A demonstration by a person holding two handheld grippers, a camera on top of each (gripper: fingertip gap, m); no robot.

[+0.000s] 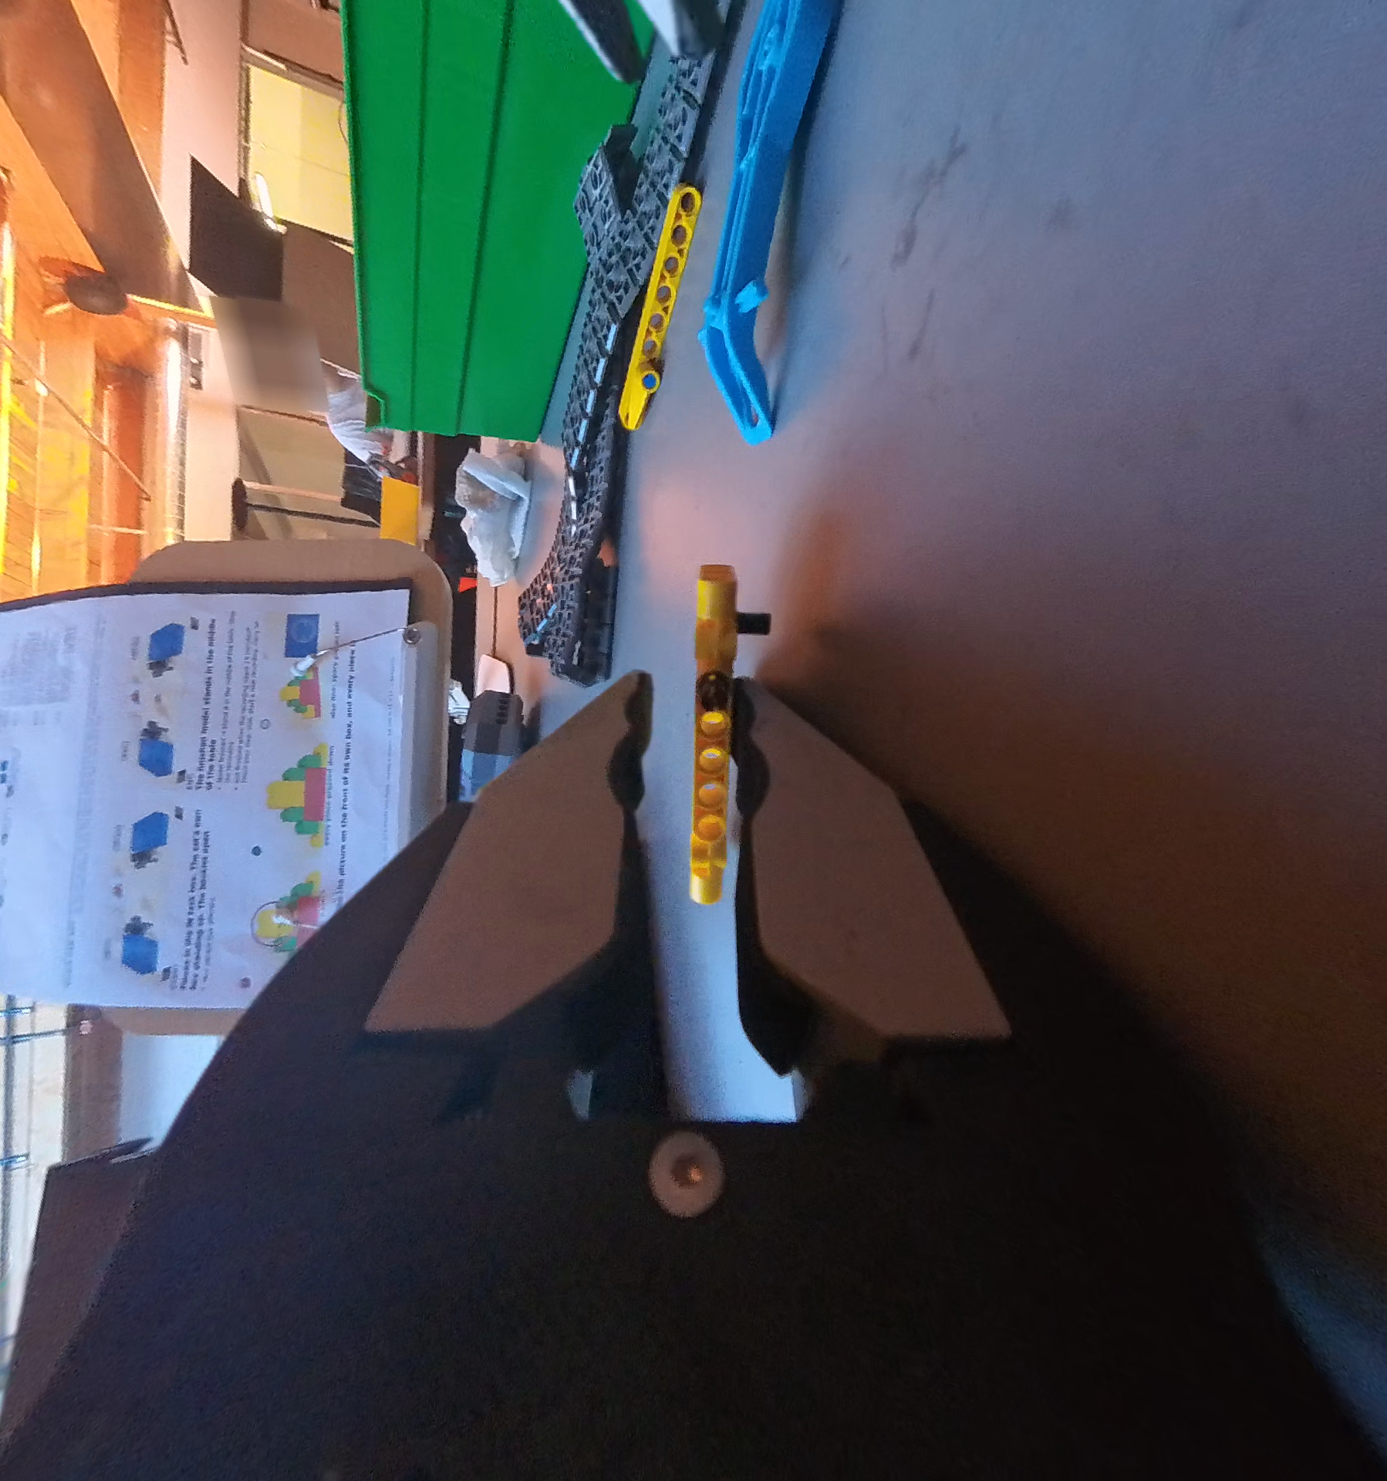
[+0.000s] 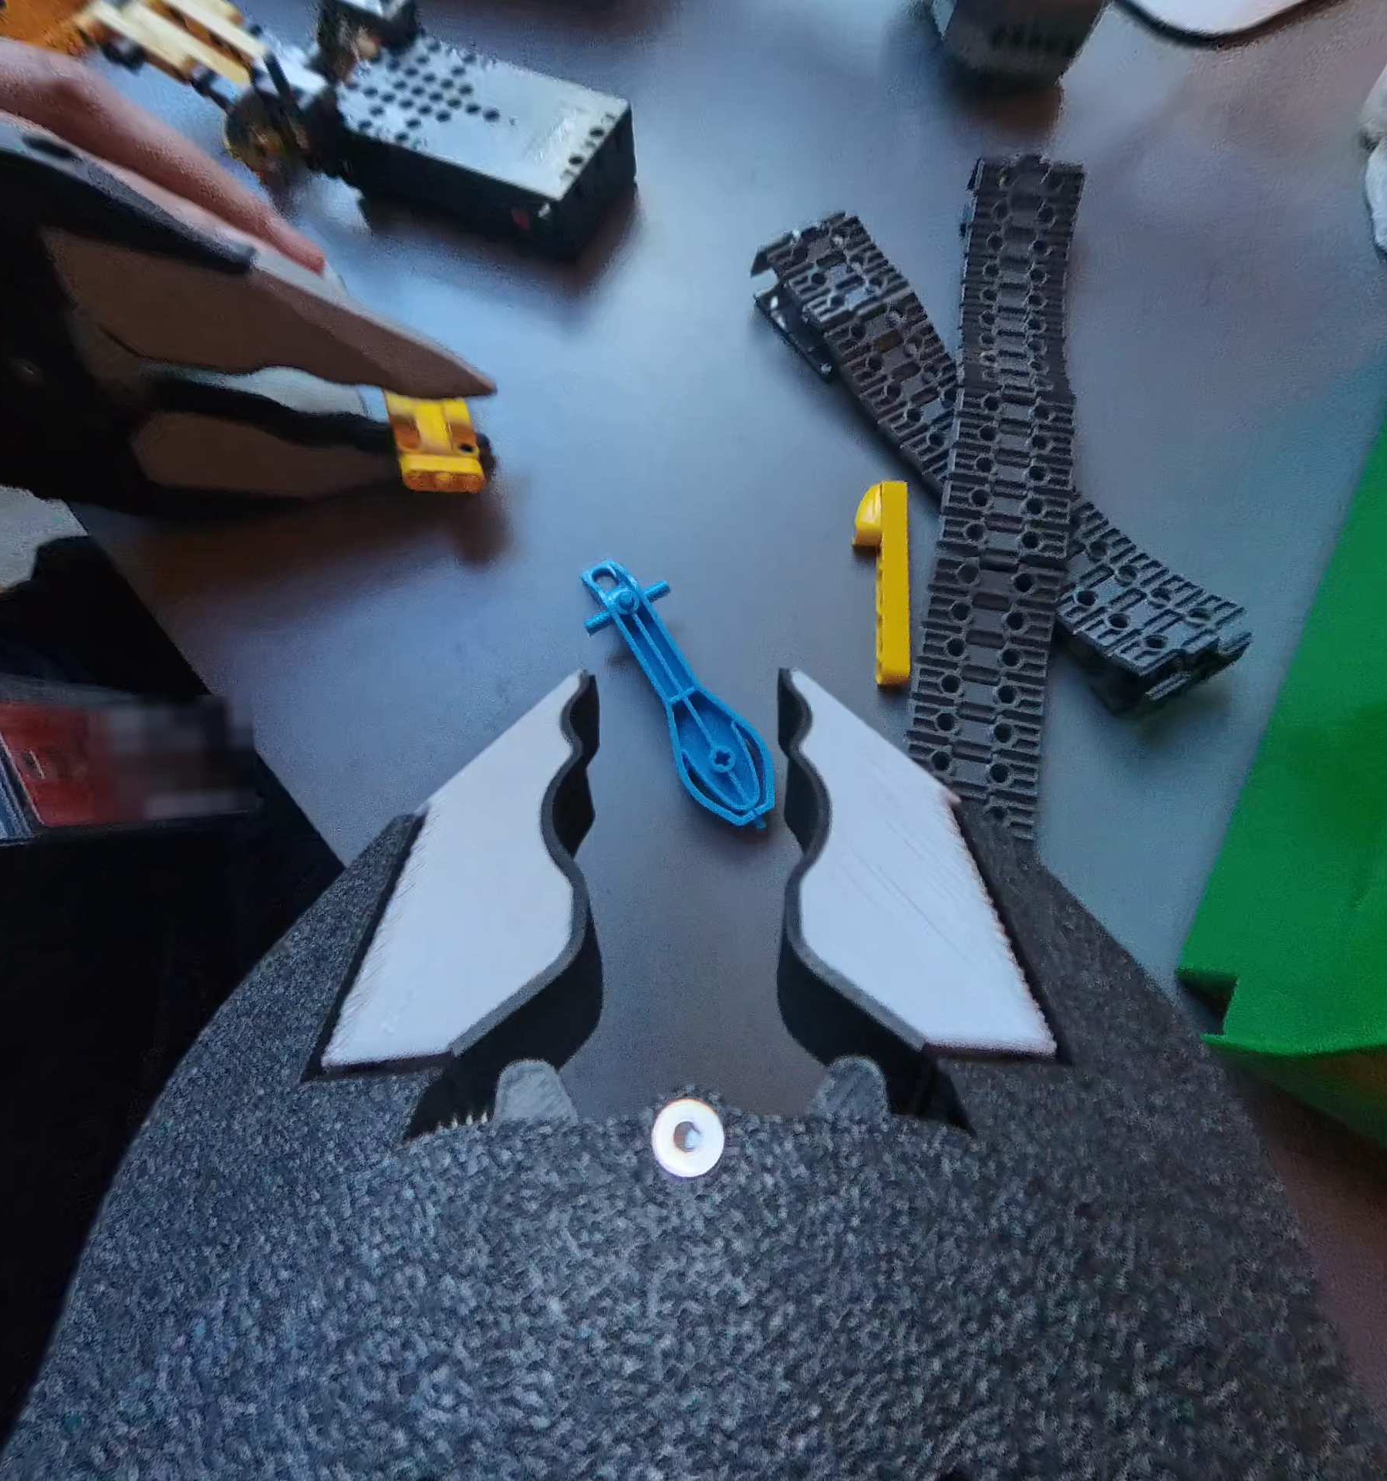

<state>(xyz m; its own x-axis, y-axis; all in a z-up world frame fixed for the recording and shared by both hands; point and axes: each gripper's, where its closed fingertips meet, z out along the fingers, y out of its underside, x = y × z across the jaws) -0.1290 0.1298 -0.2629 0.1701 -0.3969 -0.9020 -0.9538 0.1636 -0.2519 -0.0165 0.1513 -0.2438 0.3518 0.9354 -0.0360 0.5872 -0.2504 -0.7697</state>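
My left gripper (image 1: 692, 679) is turned on its side, and its jaws straddle a yellow holed beam (image 1: 710, 769) with a black pin. The beam lies against the finger nearer the table, and a gap shows on the other side. The right wrist view shows the same gripper (image 2: 442, 429) with the beam's end (image 2: 434, 453) sticking out, and a person's hand (image 2: 113, 136) on top. My right gripper (image 2: 686, 681) is open and empty, just above the dark table (image 2: 674, 361). A blue plastic tool (image 2: 690, 721) lies flat between and ahead of its fingertips, untouched.
A yellow angled beam (image 2: 887, 585) and crossed black track strips (image 2: 995, 561) lie right of the blue tool. A green sheet (image 2: 1331, 801) is far right. A black holed box (image 2: 482, 136) and a yellow-black model (image 2: 161, 32) sit at the back. A printed sheet (image 1: 185, 793) stands behind. Tip to tip, the grippers are about 12 cm apart.
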